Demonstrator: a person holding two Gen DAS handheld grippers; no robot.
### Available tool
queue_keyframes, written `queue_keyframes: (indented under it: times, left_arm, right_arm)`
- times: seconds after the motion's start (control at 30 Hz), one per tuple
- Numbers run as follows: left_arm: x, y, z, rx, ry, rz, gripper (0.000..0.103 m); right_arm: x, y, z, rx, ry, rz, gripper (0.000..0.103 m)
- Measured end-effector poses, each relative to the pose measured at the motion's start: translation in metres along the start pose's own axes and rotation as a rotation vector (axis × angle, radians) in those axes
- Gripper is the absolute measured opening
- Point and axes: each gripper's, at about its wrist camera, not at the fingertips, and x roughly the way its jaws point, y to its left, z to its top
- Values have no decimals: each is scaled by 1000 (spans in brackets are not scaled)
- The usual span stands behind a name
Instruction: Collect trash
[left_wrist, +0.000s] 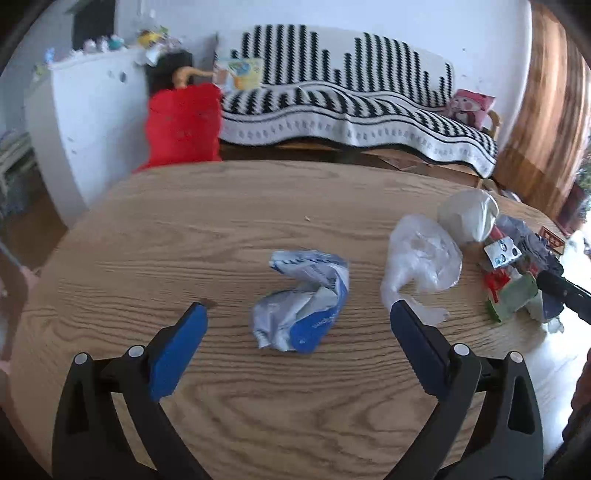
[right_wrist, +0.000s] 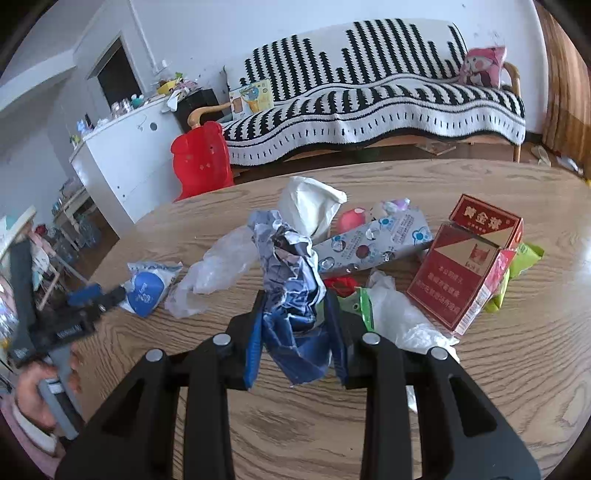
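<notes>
Spreading across the wooden table (right_wrist: 480, 406) lies scattered trash: a red cigarette box (right_wrist: 469, 266), a clear plastic bag (left_wrist: 421, 258), a crumpled blue-and-white wrapper (left_wrist: 303, 302). The left tongs (left_wrist: 297, 321) stand wide apart around that wrapper, not touching it. The right tongs (right_wrist: 295, 325) are clamped on a crumpled dark-blue wrapper (right_wrist: 291, 280).

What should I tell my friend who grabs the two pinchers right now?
Left gripper: open, holding nothing, with the blue-and-white wrapper on the table between its fingers.
Right gripper: shut on a crumpled blue wrapper, lifted.
On the table: clear plastic bag, red cigarette box, patterned carton, white tissue, green packet.
Done: one piece picked up.
Left: everything else. No bin in view.
</notes>
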Motion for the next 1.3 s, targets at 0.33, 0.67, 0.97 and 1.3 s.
queue_keyframes:
  times: [0.33,0.67,0.97,1.3]
  left_arm:
    - [31,8,7,-120,75,-104,40]
    - [16,-2,8,-92,33,-68,36]
    - [8,0,8,-94,22,-62,36]
    - [-98,-123,-8,98,-142,-252,37]
  right_arm:
    - [0,3,2,11,3,21,31]
    - [0,-2,1,15,1,-7,31]
    - [5,5,1,-6,5,-9,31]
    - [-120,-30,-19,145,-275,-18,31]
